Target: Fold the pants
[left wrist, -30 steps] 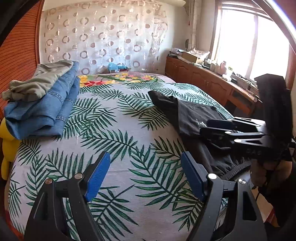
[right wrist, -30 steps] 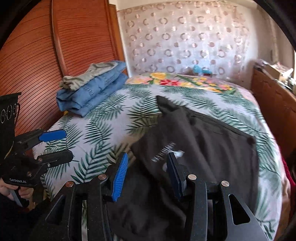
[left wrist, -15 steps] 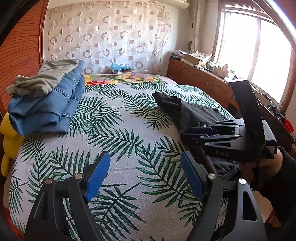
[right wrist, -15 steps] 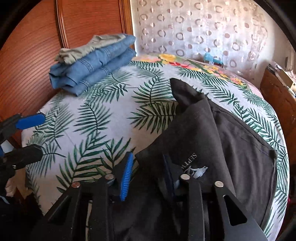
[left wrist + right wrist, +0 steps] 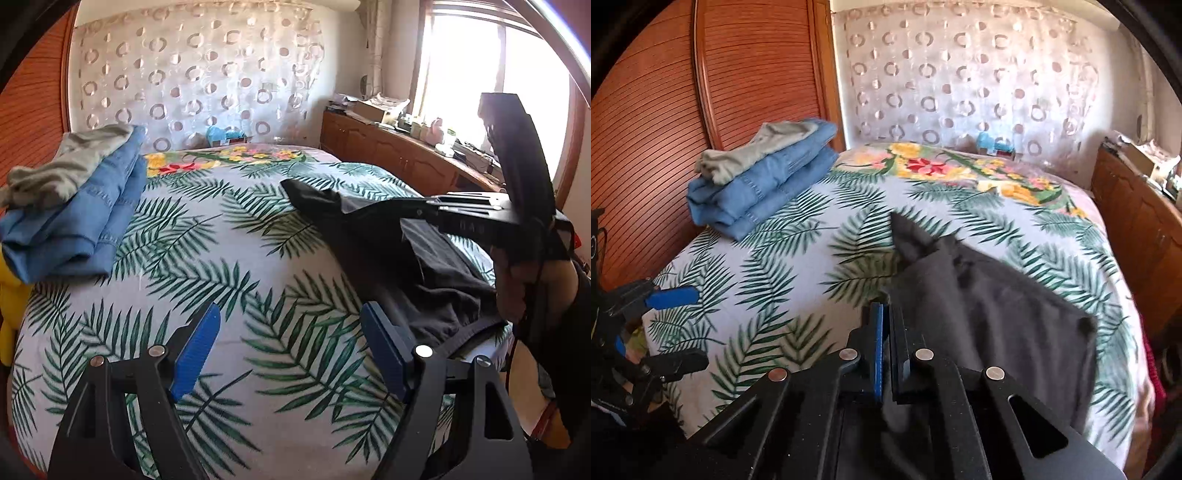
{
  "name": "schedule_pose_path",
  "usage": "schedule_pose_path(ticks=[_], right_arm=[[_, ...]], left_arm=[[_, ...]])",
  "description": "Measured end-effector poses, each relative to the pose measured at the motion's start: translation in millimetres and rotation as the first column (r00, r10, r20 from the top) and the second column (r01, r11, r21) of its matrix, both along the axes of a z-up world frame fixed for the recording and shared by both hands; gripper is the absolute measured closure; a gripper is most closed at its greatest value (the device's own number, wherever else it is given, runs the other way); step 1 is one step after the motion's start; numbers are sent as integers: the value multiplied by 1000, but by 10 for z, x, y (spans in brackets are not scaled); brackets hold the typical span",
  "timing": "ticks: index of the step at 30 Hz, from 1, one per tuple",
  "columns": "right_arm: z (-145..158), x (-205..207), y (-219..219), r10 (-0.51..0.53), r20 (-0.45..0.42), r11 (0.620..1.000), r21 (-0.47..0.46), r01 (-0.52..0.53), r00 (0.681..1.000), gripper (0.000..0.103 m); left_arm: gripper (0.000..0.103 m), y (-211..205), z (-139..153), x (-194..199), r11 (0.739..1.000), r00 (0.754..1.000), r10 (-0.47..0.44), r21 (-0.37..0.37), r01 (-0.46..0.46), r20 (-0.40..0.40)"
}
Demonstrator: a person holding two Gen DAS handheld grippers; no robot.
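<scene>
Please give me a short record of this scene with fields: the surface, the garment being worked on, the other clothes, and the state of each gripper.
surface: bed with palm-leaf sheet
garment: black pants, lying on the sheet's right part, one edge lifted
other clothes: folded blue jeans with a grey garment on top, at the far left, apart from the pants
left gripper: open, nothing between the fingers, above bare sheet
right gripper: shut on the pants' edge

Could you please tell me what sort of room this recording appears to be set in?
Most likely a home bedroom: a bed with a palm-leaf cover, a stack of folded clothes on it, and a wooden cabinet under the window.
</scene>
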State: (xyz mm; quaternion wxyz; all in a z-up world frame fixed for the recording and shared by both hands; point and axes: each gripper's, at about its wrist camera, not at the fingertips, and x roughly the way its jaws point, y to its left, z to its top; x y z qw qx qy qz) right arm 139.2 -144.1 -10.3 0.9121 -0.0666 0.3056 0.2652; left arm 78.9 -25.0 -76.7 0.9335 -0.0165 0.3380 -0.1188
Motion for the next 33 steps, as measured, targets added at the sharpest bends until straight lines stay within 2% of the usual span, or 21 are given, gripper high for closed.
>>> schedule_pose_path(ticks=[7,15,28,33], right_arm=[[166,72,-307,-78,42,997,-15,78,996,101],[267,205,-549,-171,67,983,-51,175,983,101],[108,545,-652,-294,51,946,-125,298,955,101],[94,667,-691,-312,-3,945,-107,310,950,100]], left_arm=[[24,-144,96,85,999,999,-35,-8,35,17],[24,-256,55,98,998,998,-58,-4,58,1],[24,-260,-11,79,998,998,-58,-1,58,-17],[24,-298,-33,93,998,998,-67,2,67,-22]])
